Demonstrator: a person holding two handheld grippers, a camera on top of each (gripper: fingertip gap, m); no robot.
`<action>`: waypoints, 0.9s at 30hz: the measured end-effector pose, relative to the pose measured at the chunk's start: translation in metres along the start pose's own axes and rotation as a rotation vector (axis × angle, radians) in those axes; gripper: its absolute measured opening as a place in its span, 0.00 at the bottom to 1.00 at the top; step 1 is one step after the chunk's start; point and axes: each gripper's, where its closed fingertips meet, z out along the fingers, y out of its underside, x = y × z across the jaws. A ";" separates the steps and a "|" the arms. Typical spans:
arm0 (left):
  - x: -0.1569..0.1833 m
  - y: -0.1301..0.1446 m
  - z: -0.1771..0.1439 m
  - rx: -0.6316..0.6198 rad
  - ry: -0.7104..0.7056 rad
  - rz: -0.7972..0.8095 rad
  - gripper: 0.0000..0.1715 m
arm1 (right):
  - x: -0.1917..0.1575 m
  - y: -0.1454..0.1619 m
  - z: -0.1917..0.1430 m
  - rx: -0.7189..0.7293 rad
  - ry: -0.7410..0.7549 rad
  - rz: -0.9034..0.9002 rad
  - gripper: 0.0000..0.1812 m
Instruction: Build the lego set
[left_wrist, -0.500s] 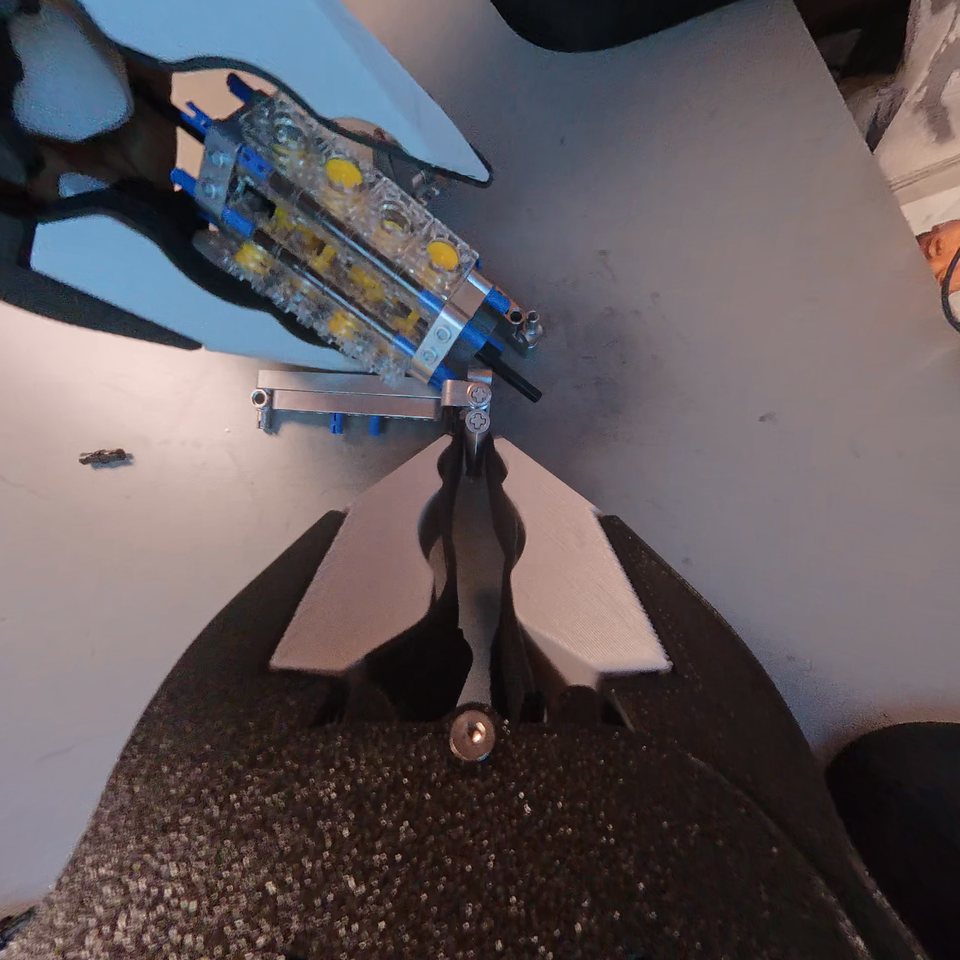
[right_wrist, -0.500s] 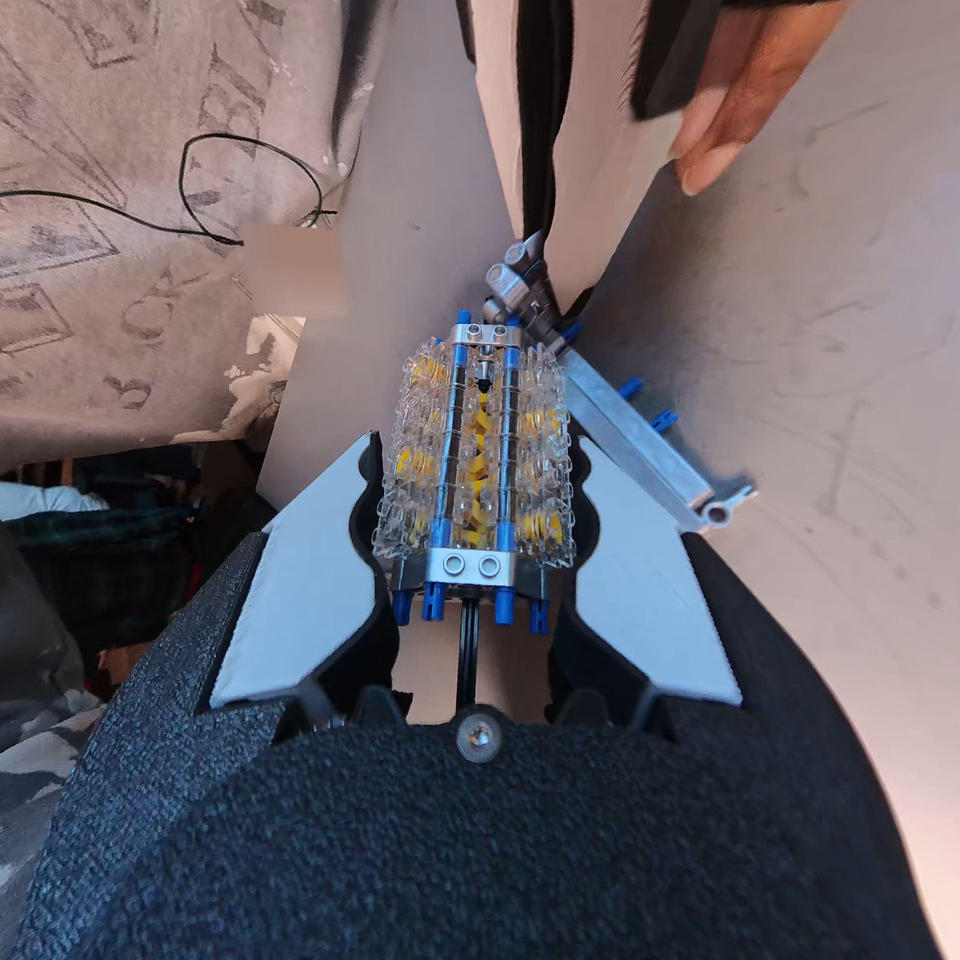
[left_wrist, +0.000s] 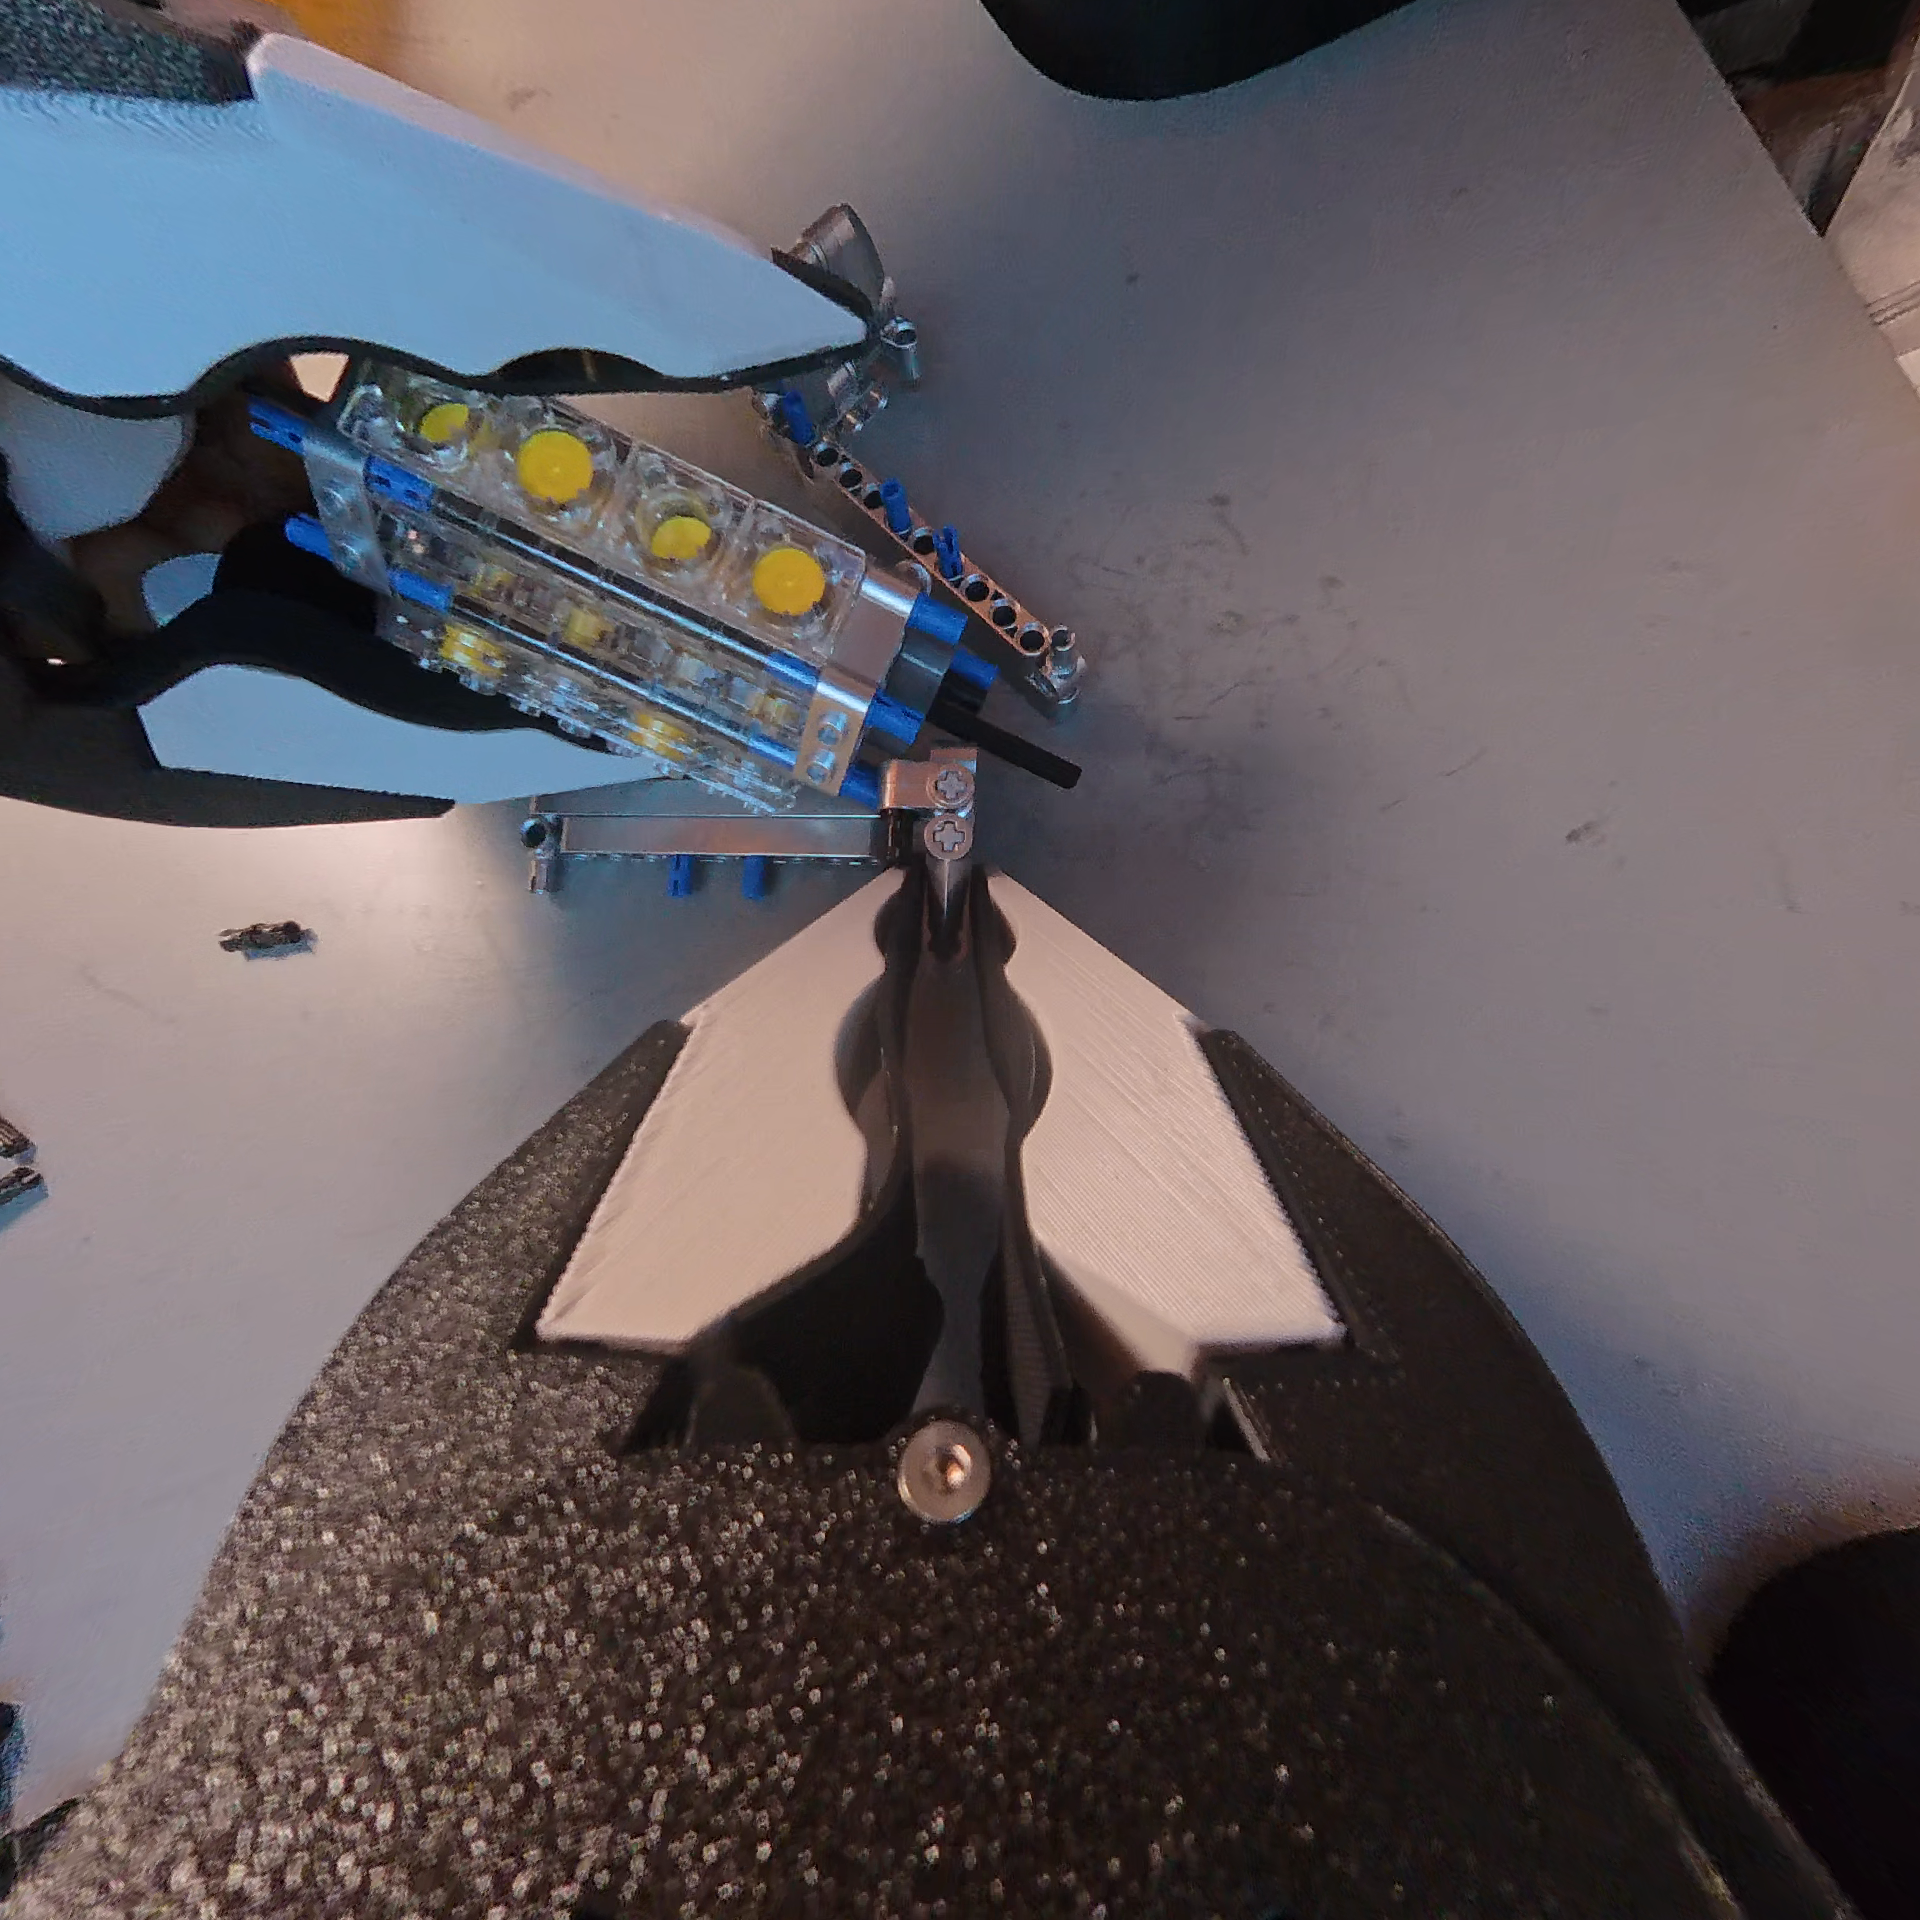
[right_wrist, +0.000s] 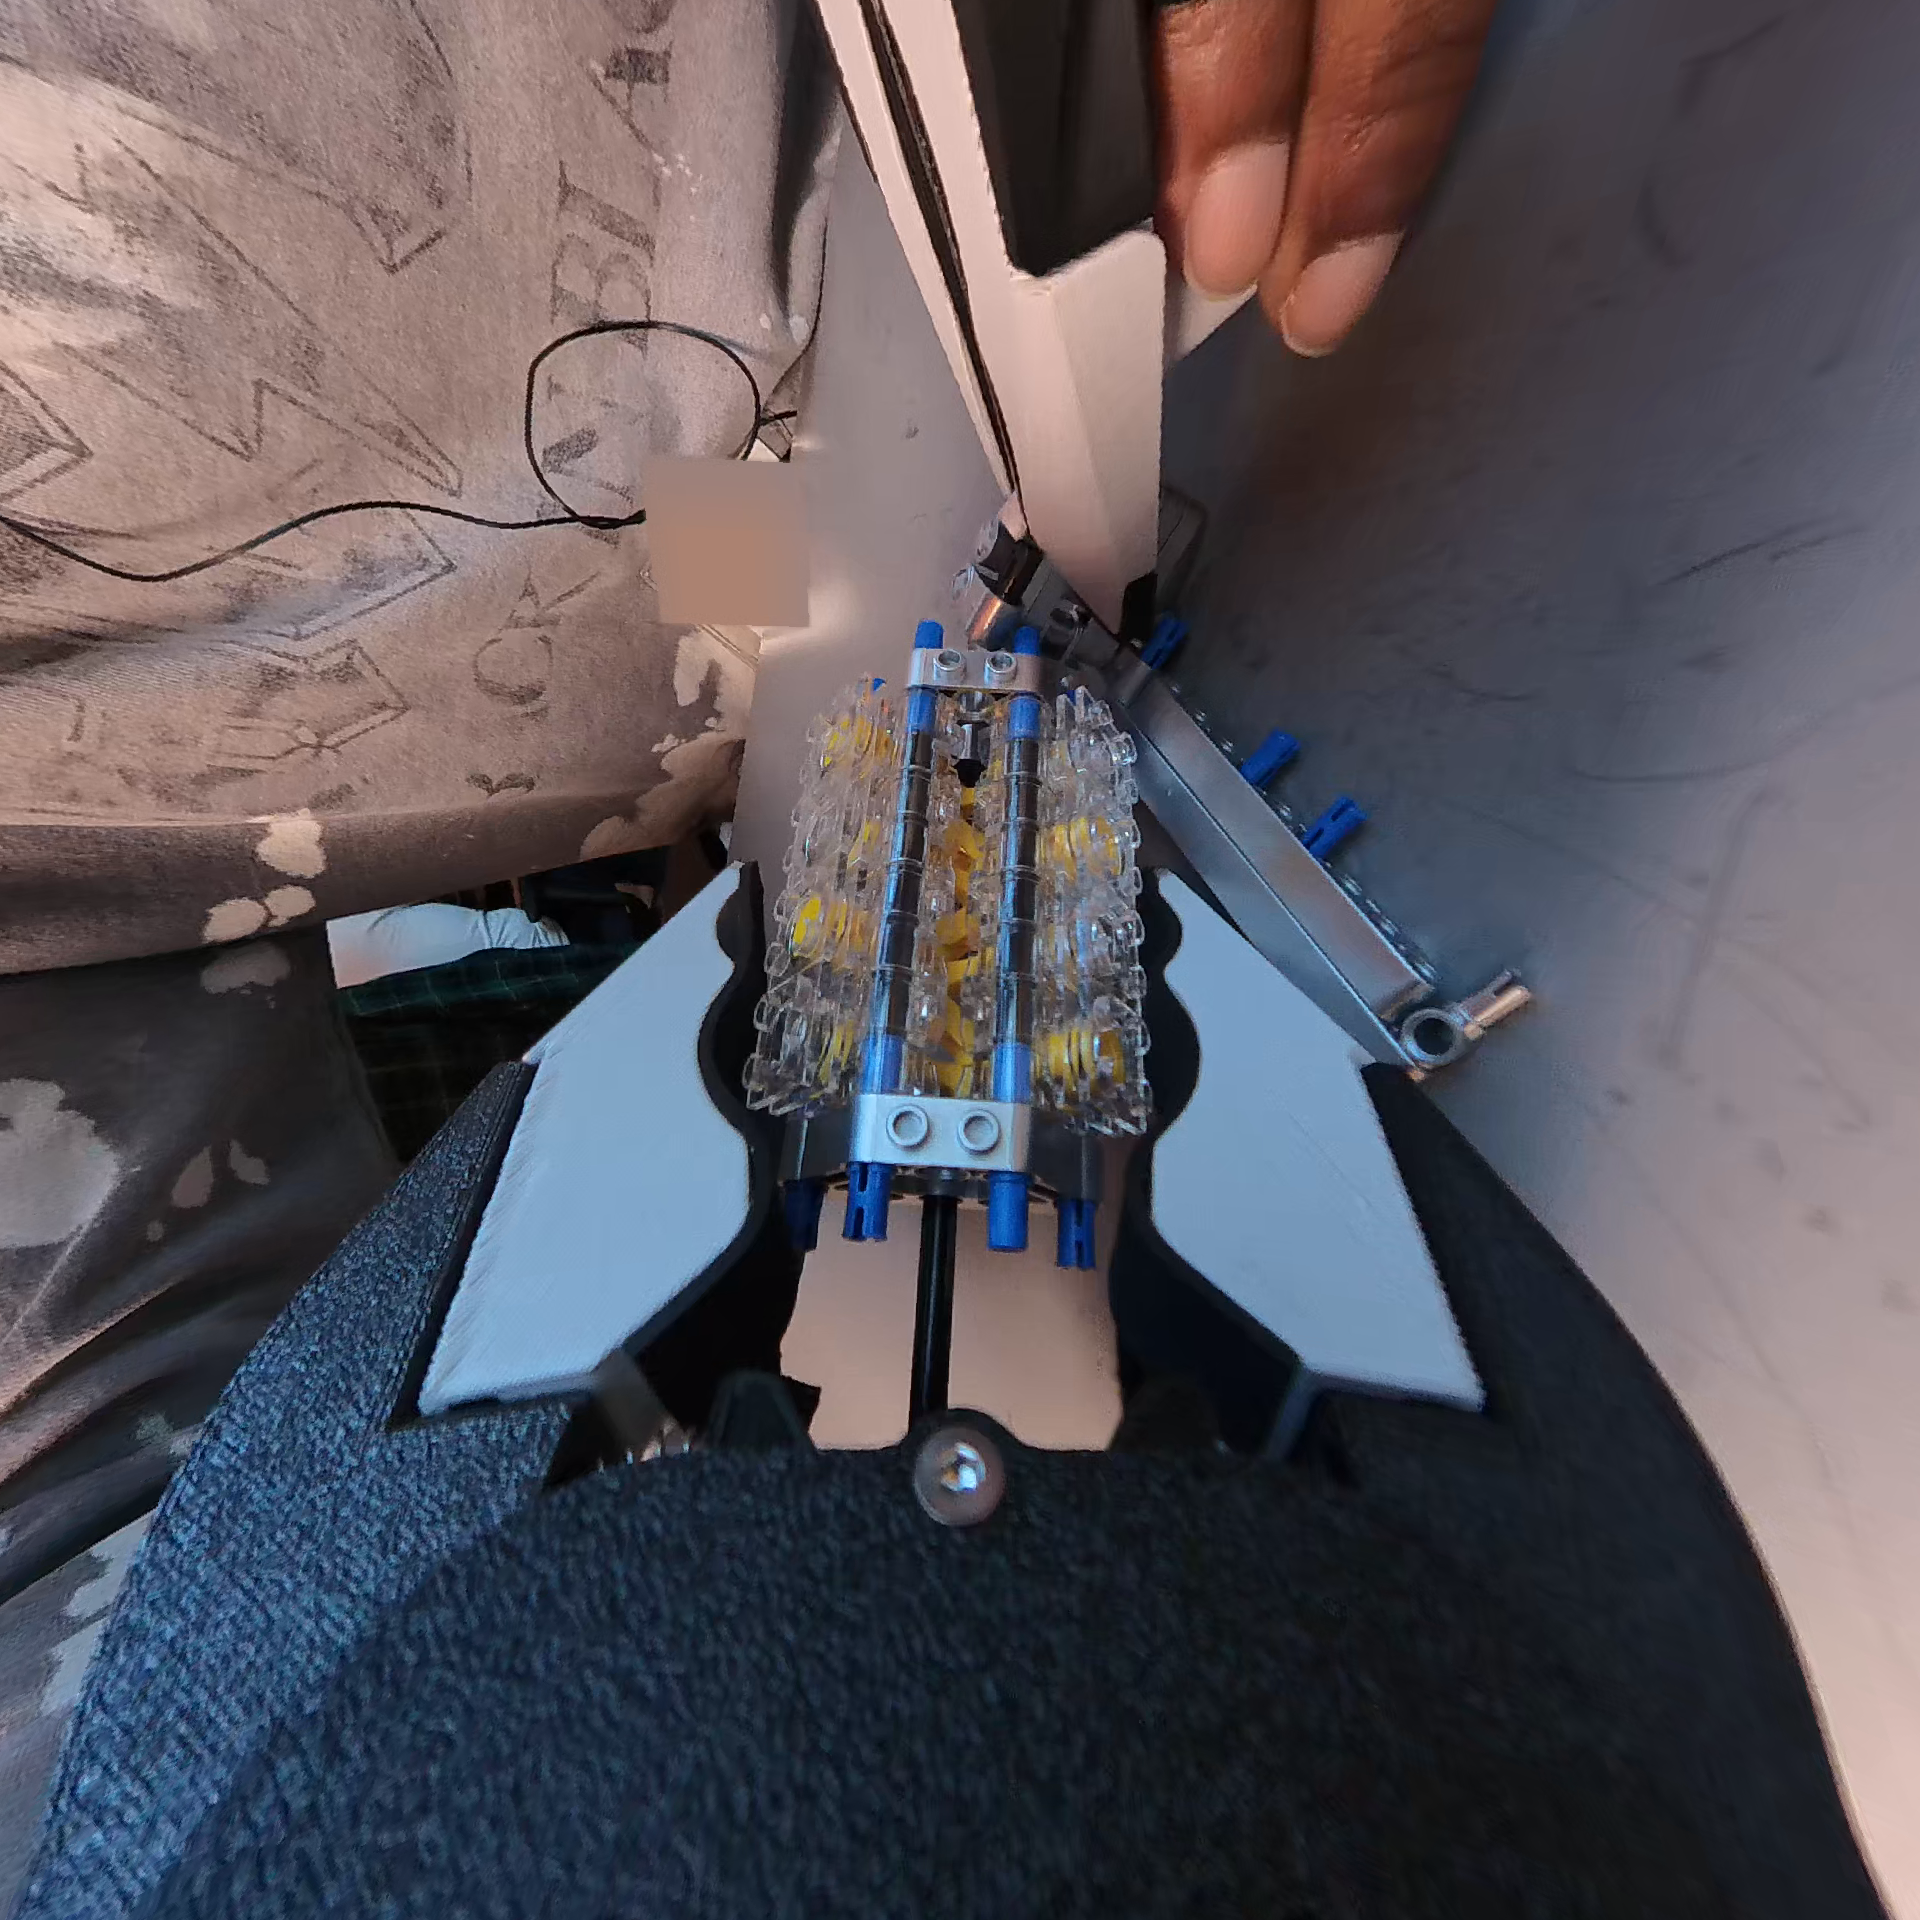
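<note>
Engine block (right_wrist: 951, 914) clamped in right gripper (right_wrist: 951, 935); left gripper (left_wrist: 940, 883) pinching grey beam (left_wrist: 717, 831).

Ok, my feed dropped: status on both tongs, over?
Left tongs shut on grey connector of grey beam. Right tongs shut on clear engine block. Second beam behind on table.

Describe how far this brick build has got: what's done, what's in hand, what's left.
Done: the clear-and-yellow block is assembled, grey end plates and blue pins fitted. In hand: the right gripper clamps it; the left gripper pinches the end of a grey beam beside it, joined or not unclear. Left: a holed beam and small dark piece lie loose on the table.
</note>
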 end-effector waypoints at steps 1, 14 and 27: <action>-0.001 0.000 0.000 0.003 -0.006 -0.001 0.03 | 0.001 0.000 -0.001 -0.004 0.013 -0.004 0.39; 0.000 0.003 -0.001 0.003 -0.024 -0.008 0.04 | 0.025 0.004 -0.041 0.035 0.632 -0.241 0.39; -0.018 0.019 -0.012 -0.065 -0.139 -0.050 0.08 | 0.017 0.034 -0.036 0.045 1.325 -0.555 0.26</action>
